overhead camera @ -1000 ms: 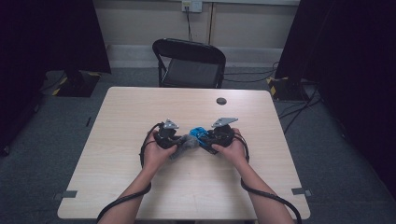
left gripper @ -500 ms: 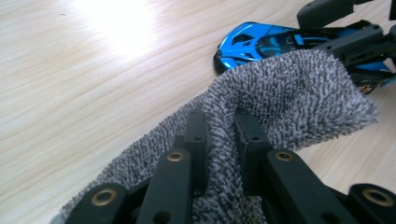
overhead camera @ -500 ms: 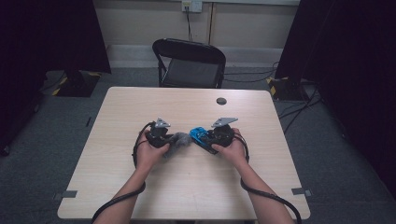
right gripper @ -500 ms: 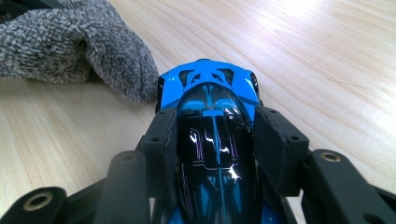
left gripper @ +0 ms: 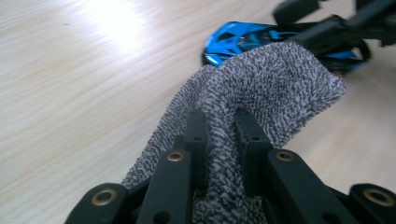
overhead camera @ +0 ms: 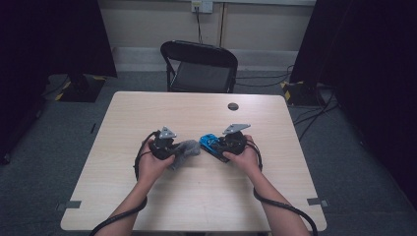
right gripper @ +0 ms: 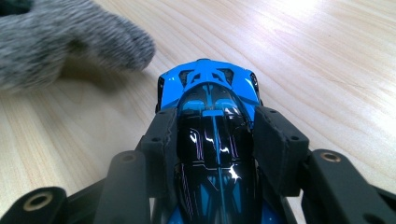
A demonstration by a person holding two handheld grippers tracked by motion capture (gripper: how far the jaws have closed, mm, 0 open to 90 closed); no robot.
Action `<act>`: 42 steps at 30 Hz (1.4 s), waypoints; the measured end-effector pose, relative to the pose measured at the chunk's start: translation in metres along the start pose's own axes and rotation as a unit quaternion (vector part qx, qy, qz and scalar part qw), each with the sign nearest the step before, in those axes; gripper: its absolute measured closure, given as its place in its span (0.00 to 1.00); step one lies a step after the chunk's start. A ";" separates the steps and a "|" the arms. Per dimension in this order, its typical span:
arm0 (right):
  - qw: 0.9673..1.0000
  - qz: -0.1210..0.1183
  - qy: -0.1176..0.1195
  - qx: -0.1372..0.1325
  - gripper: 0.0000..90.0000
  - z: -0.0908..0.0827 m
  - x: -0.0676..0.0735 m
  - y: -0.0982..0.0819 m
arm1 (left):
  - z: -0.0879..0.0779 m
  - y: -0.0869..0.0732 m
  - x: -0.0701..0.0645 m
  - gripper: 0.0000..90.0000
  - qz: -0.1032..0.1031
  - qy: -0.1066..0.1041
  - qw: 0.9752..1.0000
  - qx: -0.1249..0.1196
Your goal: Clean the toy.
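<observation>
L gripper (left gripper: 219,135) clamped on grey cloth (left gripper: 261,93), jaws pinching a fold w/ fabric bulging up between & around them; cloth hangs from grip, lower edge near tabletop. High view: L gripper (overhead camera: 173,150) sits left of centre on table (overhead camera: 147,113), cloth (overhead camera: 186,150) trailing toward the middle. R gripper (right gripper: 215,140) clamped on blue toy car (right gripper: 210,93), pads pressed against both sides of its dark glossy cabin, blue nose sticking out past jaw tips. High view: R gripper (overhead camera: 222,146) just right of centre, car (overhead camera: 209,143) pointing at cloth; cloth & car close, can't tell if touching. R gripper view: cloth (right gripper: 60,42) upper left, just beyond car nose. Small dark round thing (overhead camera: 233,106) farther back on table, well apart. Black folding chair (overhead camera: 199,66) behind far edge
</observation>
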State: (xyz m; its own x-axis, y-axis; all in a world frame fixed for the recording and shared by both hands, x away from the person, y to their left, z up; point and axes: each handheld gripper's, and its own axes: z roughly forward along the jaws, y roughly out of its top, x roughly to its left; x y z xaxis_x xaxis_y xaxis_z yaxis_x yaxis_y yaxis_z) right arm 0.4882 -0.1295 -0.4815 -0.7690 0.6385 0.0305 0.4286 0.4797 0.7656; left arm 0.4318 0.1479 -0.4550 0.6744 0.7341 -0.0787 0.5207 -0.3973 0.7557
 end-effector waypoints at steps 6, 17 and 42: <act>1.000 -0.001 0.000 -0.001 0.57 0.000 0.000 -0.001 | -0.005 -0.010 -0.024 0.86 0.027 -0.027 0.999 0.003; 1.000 -0.001 0.001 -0.005 0.57 -0.001 0.000 -0.002 | -0.003 -0.022 -0.052 0.85 0.037 -0.086 0.996 0.011; 0.999 -0.028 0.007 -0.018 0.41 0.001 0.007 -0.004 | -0.004 -0.023 -0.066 0.51 0.084 -0.116 0.990 0.010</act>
State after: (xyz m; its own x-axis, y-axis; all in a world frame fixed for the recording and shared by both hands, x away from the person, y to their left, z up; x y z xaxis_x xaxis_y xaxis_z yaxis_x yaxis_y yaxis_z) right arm 0.4817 -0.1268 -0.4848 -0.7988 0.6016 -0.0044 0.3666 0.4925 0.7893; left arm 0.3732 0.1108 -0.4651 0.8532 0.5113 -0.1033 0.4006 -0.5154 0.7575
